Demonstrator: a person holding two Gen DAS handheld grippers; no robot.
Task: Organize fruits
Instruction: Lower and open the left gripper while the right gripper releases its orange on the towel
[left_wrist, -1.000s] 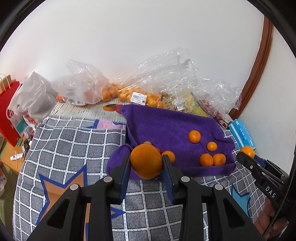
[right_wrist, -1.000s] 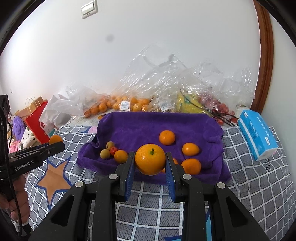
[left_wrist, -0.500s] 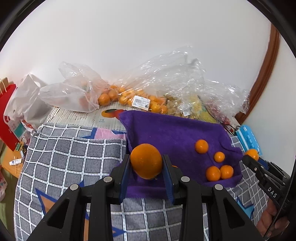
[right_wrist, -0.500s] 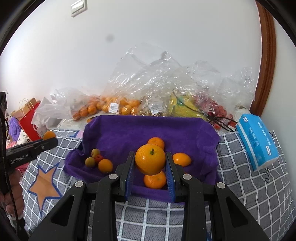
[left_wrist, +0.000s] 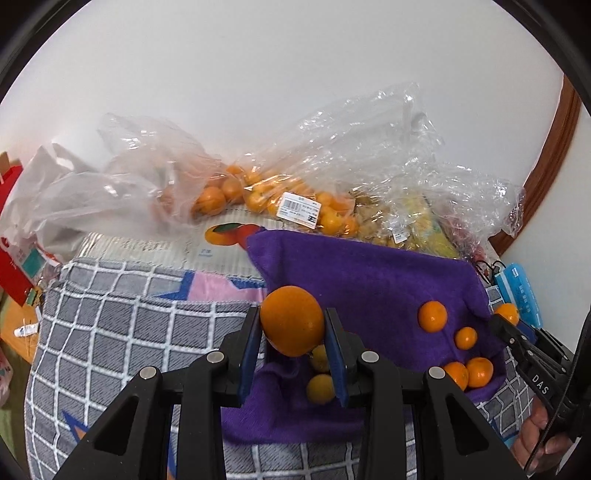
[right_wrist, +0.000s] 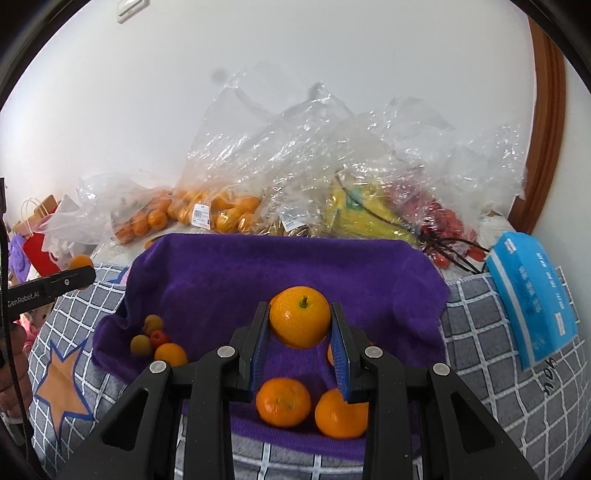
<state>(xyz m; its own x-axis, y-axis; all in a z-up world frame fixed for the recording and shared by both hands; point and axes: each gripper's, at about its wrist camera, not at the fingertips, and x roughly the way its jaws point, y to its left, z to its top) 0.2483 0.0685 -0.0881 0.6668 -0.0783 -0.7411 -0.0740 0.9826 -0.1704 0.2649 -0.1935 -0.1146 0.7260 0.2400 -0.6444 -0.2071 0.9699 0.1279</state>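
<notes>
Right wrist view: we've got the right gripper (right_wrist: 300, 334) pinching an orange (right_wrist: 300, 316), stem pointing up, over the purple towel (right_wrist: 280, 273); left gripper (left_wrist: 292, 334) squeezes another orange (left_wrist: 291, 320), stem hidden

"DAS" on right gripper (left_wrist: 517, 334) — "GenRobot.AI" on left gripper (right_wrist: 79, 275)

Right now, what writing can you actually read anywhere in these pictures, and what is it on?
"GenRobot.AI": on the left gripper, seen in the right wrist view.
"DAS": on the right gripper, seen in the left wrist view.
Price labels on the fruit bags: too small.
Blue tissue pack: blurred.
</notes>
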